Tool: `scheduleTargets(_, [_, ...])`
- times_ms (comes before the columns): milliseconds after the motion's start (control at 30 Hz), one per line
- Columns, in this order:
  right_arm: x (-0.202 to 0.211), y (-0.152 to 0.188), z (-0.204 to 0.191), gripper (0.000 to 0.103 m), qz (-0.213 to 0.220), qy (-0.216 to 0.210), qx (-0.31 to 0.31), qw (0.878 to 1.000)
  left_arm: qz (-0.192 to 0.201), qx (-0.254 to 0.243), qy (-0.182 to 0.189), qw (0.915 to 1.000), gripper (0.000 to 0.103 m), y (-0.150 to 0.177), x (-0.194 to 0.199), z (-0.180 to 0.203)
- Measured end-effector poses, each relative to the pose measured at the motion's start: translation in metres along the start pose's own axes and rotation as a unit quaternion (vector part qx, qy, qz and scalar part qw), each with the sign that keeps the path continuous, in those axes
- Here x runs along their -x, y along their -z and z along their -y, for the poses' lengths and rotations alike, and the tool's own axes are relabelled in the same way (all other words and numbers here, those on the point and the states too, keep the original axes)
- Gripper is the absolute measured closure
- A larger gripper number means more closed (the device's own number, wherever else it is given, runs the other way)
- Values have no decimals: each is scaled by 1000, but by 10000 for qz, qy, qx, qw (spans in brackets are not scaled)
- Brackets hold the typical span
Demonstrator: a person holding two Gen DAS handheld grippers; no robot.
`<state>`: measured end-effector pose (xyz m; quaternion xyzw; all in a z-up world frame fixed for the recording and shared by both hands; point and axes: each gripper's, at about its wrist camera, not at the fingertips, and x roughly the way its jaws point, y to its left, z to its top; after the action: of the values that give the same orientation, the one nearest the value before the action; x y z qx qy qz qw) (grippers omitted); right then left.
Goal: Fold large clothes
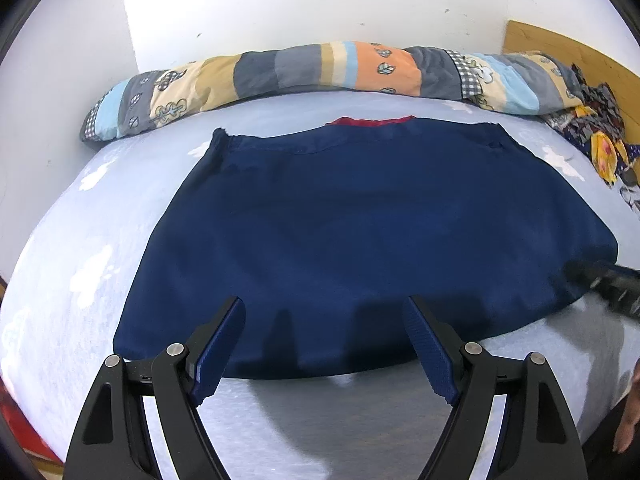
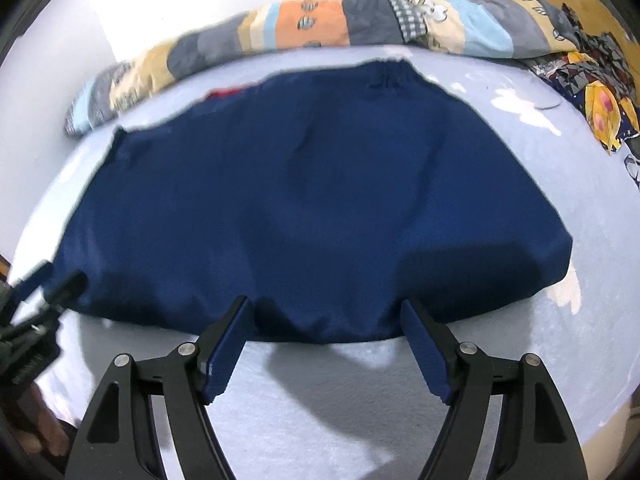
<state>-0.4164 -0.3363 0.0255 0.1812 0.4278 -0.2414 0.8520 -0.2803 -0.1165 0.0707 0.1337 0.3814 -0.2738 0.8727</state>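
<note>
- Hovering over the near edge of the bed, the left gripper has its blue-padded black jaws spread wide with nothing between them; its tips hang just above the near hem of the garment.
- Its partner, the right gripper, is likewise wide open and empty, poised over the same hem further toward the bed's right side. That view is blurred.
- Between the grippers and the near edge runs a bare strip of the pale blue bed sheet with white cloud shapes, free room for coming down.
- Lying flat across the middle of the bed is the large navy blue cloth garment, seemingly already doubled, with a red lining strip peeping out at its far edge.
- By my judgement the step in hand is the approach for another fold: both jaws need to drop onto the near hem, pinch it at two places, then carry it toward the far edge.
- Left and right of the garment the sheet is open; toward the far right corner lies a crumpled dark patterned cloth with yellow patches, worth avoiding.
- Along the far edge, by the white wall, a rolled patchwork quilt of grey, orange and light blue limits the carry.
</note>
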Motion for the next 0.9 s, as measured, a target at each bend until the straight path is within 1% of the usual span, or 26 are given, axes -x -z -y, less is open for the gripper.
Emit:
scheduleTargets(67, [12, -6, 13, 26, 274, -152, -288, 9991, -60, 128, 1, 9999, 22, -1, -3, -6])
scheduleTargets(133, [14, -9, 31, 26, 305, -302, -700, 9966, -122, 244, -1, 9996, 22, -2, -6, -12])
scheduleTargets(167, [12, -10, 46, 26, 252, -394, -1024, 9936, -178, 357, 24, 9992, 22, -3, -8, -16])
scheduleTargets(233, [2, -9, 66, 26, 34, -437, -1458, 9883, -290, 579, 120, 9978, 22, -4, -13, -22])
scheduleTargets(267, [-6, -7, 78, 25, -179, -451, -1741, 9835, -337, 671, 169, 9970, 22, -5, -15, -25])
scheduleTargets(333, [-14, -3, 92, 25, -365, -543, -2082, 9759, -385, 795, 197, 9959, 22, -7, -18, -30])
scheduleTargets(400, [-11, -1, 100, 26, -291, -651, -2244, 9719, -417, 919, 246, 9946, 22, -9, -19, -36])
scheduleTargets(467, [-1, -2, 110, 26, -57, -716, -2361, 9691, -434, 1012, 272, 9935, 22, -10, -21, -41])
scheduleTargets(533, [9, 2, 126, 26, 177, -844, -2651, 9603, -450, 1055, 297, 9930, 22, -10, -22, -43])
scheduleTargets(567, [12, 6, 137, 26, 255, -927, -2853, 9536, -458, 1062, 296, 9929, 22, -10, -23, -43])
scheduleTargets(633, [13, 13, 154, 24, 288, -1063, -3207, 9407, -453, 1045, 290, 9931, 22, -11, -24, -43])
scheduleTargets(667, [12, 19, 166, 24, 274, -1129, -3453, 9313, -451, 1032, 296, 9932, 22, -11, -23, -41])
scheduleTargets(733, [9, 25, 183, 24, 274, -1222, -3751, 9185, -448, 968, 274, 9939, 22, -9, -22, -37])
scheduleTargets(800, [9, 31, 194, 24, 275, -1350, -3919, 9096, -455, 858, 280, 9949, 22, -8, -22, -31])
scheduleTargets(900, [10, 39, 205, 24, 274, -1465, -4045, 9023, -440, 657, 259, 9965, 22, -7, -23, -23])
